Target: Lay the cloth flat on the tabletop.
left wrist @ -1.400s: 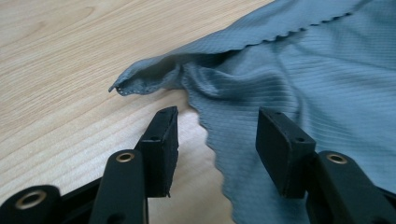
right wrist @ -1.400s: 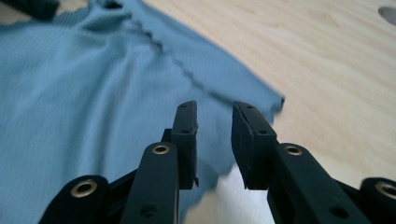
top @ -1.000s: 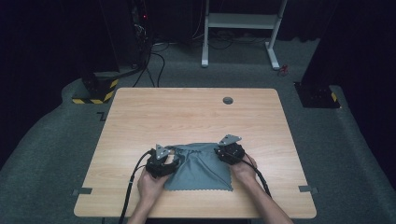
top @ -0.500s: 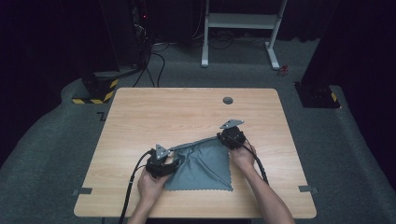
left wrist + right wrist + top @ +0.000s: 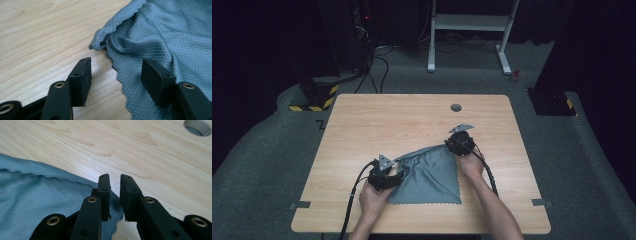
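Grey cloth point(image 5: 432, 175) spread near the table's point(image 5: 362, 120) front edge.
Left gripper point(image 5: 115, 72) gapes, straddling the cloth's scalloped hem; right gripper point(image 5: 115, 186), jaws just parting slightly, grips nothing.

Light wood-grain table point(image 5: 377, 125), rect. w/ rounded corners, standing on grey carpet. Round cable hole point(image 5: 456, 107) near far edge, a bit right of centre; it shows too at top right in right gripper view point(image 5: 198, 126). Grey-blue cloth point(image 5: 432, 175) lies directly on tabletop, near side, approx. centre. Quilted diamond weave, scalloped hem. Near edge lies flat & roughly parallel to table's near edge; far edge runs diagonally from near-left up to far-right corner, w/ a rolled fold along it. In left gripper view the cloth's corner point(image 5: 100, 43) is curled & bunched, folds behind it. Rest of tabletop: bare wood.
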